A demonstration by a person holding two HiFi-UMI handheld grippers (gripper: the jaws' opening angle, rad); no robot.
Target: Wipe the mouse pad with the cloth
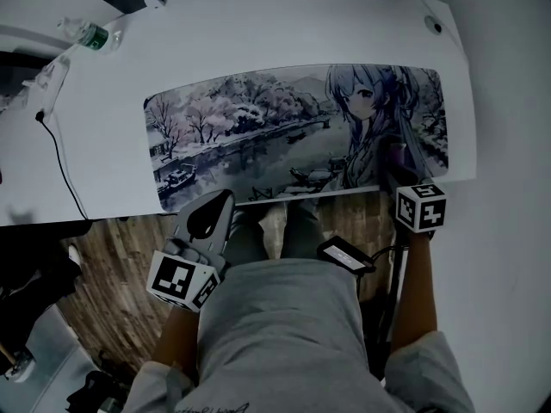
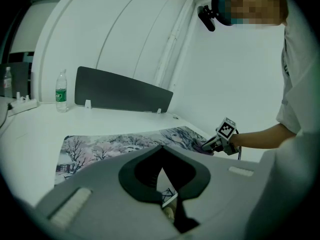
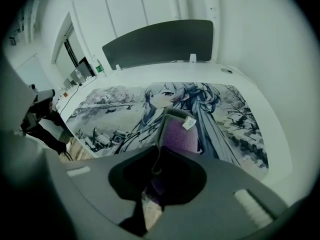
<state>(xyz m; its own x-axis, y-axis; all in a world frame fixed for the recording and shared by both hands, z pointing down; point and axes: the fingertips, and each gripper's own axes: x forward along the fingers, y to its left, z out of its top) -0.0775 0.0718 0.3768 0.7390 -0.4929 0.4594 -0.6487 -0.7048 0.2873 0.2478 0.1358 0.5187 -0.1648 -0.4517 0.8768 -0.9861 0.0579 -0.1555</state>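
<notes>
A long mouse pad (image 1: 258, 136) printed with a snowy river scene and an anime girl lies on the white desk (image 1: 258, 33). My right gripper (image 1: 403, 179) is at the pad's front right corner, shut on a purple cloth (image 3: 177, 134) that rests flat on the pad (image 3: 125, 109), a small white tag at its far end. In the head view the cloth (image 1: 394, 155) shows just ahead of that gripper. My left gripper (image 1: 215, 206) hovers at the desk's front edge, below the pad's left half, shut on nothing. In the left gripper view its jaws (image 2: 161, 151) meet, and the right gripper (image 2: 220, 141) is visible across the pad.
A water bottle (image 1: 89, 35) and a power strip (image 1: 52, 76) with a black cable (image 1: 60, 153) sit at the desk's far left. A dark divider panel (image 3: 160, 44) stands along the back edge. Wooden floor (image 1: 120, 265) lies beneath my left gripper. A black device (image 1: 344, 255) hangs at the person's waist.
</notes>
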